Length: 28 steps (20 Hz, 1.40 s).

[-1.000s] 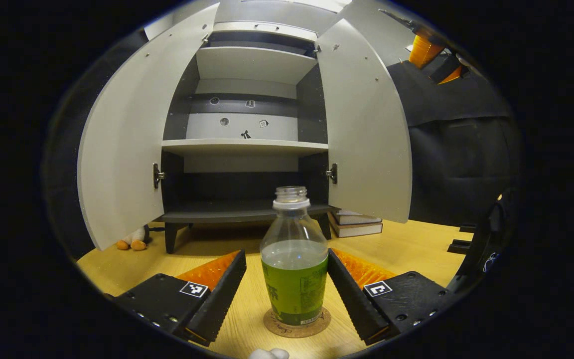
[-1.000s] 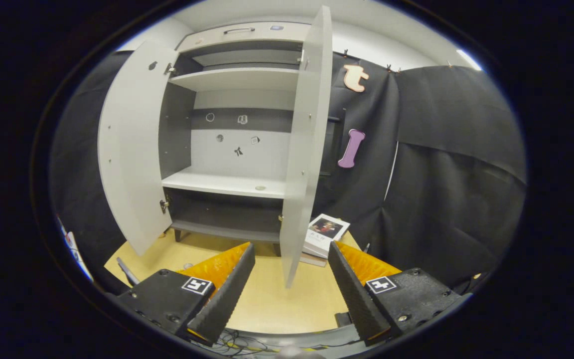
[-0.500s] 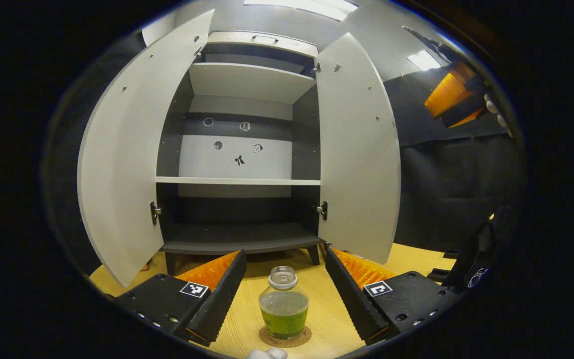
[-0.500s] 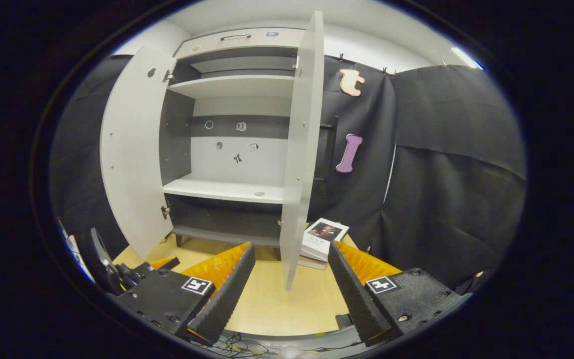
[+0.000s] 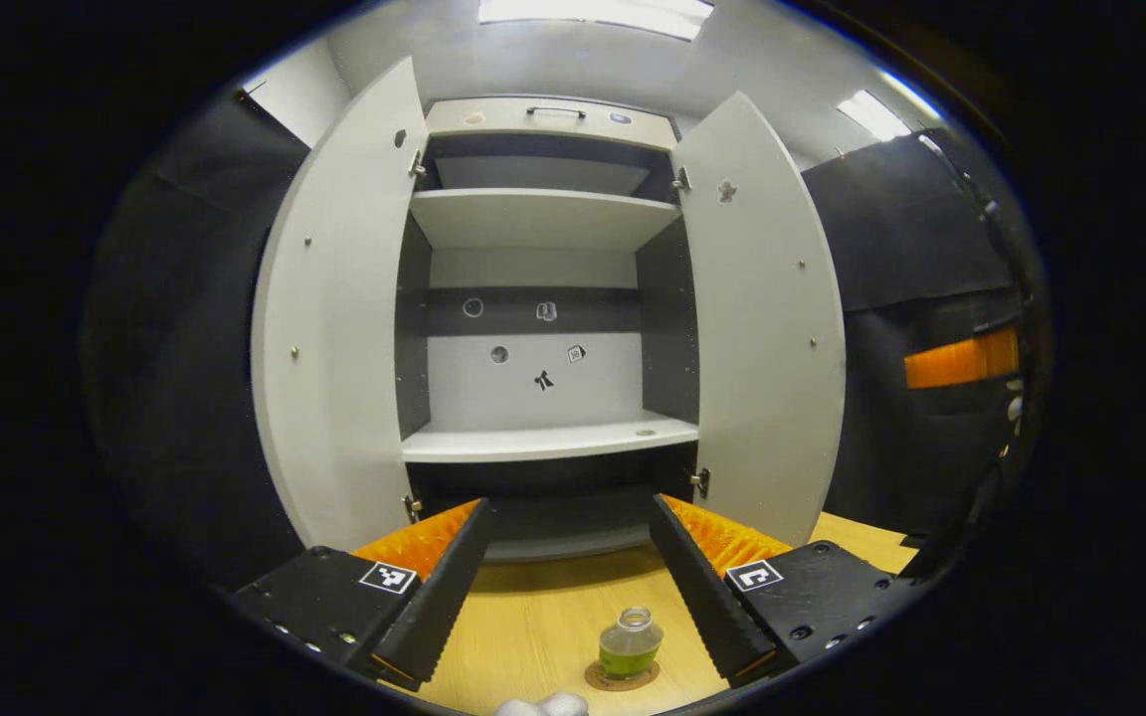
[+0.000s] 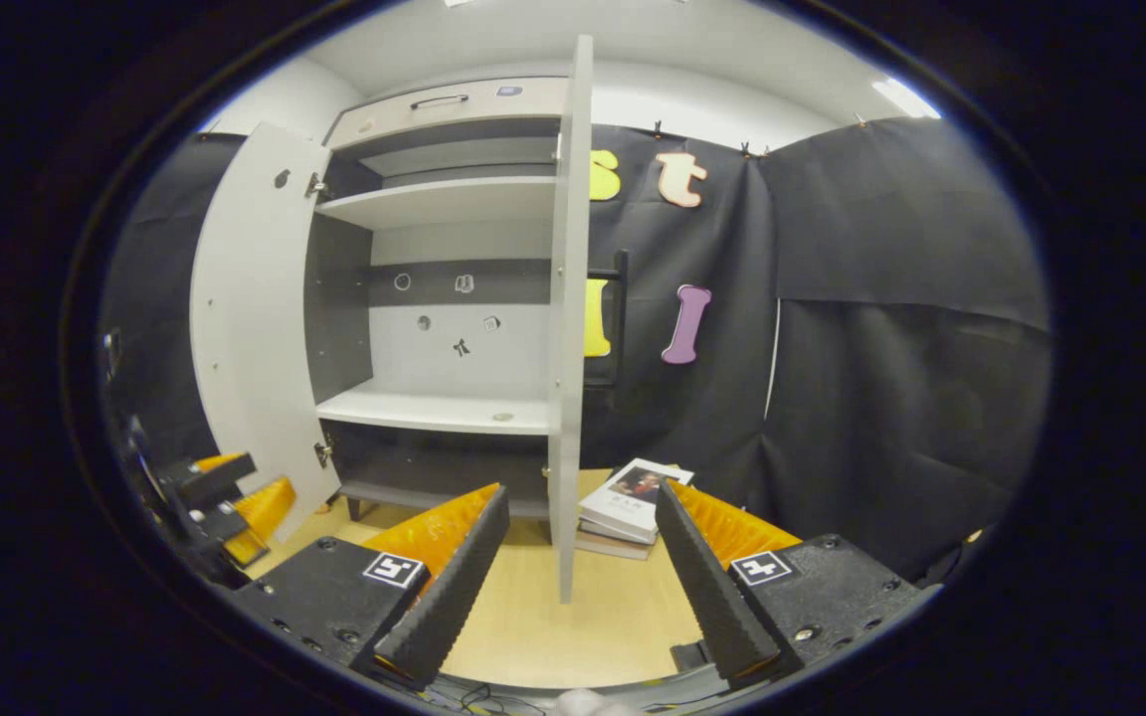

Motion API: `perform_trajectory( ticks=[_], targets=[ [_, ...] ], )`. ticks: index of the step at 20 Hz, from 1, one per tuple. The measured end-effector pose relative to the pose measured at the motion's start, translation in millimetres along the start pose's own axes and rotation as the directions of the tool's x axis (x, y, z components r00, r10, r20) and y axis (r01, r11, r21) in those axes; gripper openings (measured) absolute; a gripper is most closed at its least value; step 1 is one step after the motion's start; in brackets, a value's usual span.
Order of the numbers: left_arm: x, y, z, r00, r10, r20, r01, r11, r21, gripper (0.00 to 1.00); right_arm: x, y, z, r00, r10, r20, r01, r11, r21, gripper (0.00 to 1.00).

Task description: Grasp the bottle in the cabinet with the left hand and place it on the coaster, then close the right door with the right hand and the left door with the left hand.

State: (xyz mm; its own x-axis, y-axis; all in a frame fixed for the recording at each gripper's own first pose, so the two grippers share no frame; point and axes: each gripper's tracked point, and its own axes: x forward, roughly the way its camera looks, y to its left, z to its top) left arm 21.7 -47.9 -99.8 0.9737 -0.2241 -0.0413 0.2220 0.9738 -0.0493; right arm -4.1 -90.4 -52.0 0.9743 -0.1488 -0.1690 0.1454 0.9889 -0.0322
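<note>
A clear bottle (image 5: 629, 644) with green liquid and a green label stands upright on a round cork coaster (image 5: 620, 678) on the wooden table. My left gripper (image 5: 569, 589) hangs open well above and behind it, touching nothing. The cabinet has both doors swung open: left door (image 5: 339, 328), right door (image 5: 767, 328). In the right gripper view the right door (image 6: 566, 328) stands edge-on straight ahead, between the fingers of my open right gripper (image 6: 580, 592). The left door (image 6: 250, 308) and my left gripper (image 6: 215, 497) appear at the left there. My right gripper (image 5: 961, 358) also appears at the far right of the left gripper view.
White shelves (image 5: 548, 440) inside the cabinet hold nothing. A stack of books (image 6: 628, 507) lies on the table just right of the right door. Black cloth walls close in both sides. Bare wooden table (image 6: 583, 617) lies in front of the cabinet.
My left gripper has risen and pulled back from the bottle, which now looks small and far below. My right gripper has shifted so the right door stands more edge-on and centred.
</note>
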Motion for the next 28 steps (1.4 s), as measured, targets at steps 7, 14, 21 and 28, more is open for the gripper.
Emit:
perform_trajectory(
  ticks=[7,14,21,28],
  targets=[
    [-51,51,52,0.982,0.188,-0.019,-0.187,0.981,0.043,0.97,50,-62,22,0.999,-0.013,0.029,0.011,0.999,0.048,0.98],
    [-65,33,77,0.952,0.307,-0.015,-0.304,0.948,0.089,0.97,115,-104,83,0.994,0.077,0.084,-0.088,0.987,0.133,0.98],
    [-67,5,69,0.92,0.391,-0.032,-0.389,0.92,0.037,0.96,142,-70,113,0.958,0.261,0.117,-0.27,0.96,0.073,0.97],
    [-68,1,65,0.923,0.383,-0.031,-0.383,0.924,0.006,0.96,135,-56,113,0.963,0.249,0.104,-0.248,0.968,-0.017,0.96]
  ],
)
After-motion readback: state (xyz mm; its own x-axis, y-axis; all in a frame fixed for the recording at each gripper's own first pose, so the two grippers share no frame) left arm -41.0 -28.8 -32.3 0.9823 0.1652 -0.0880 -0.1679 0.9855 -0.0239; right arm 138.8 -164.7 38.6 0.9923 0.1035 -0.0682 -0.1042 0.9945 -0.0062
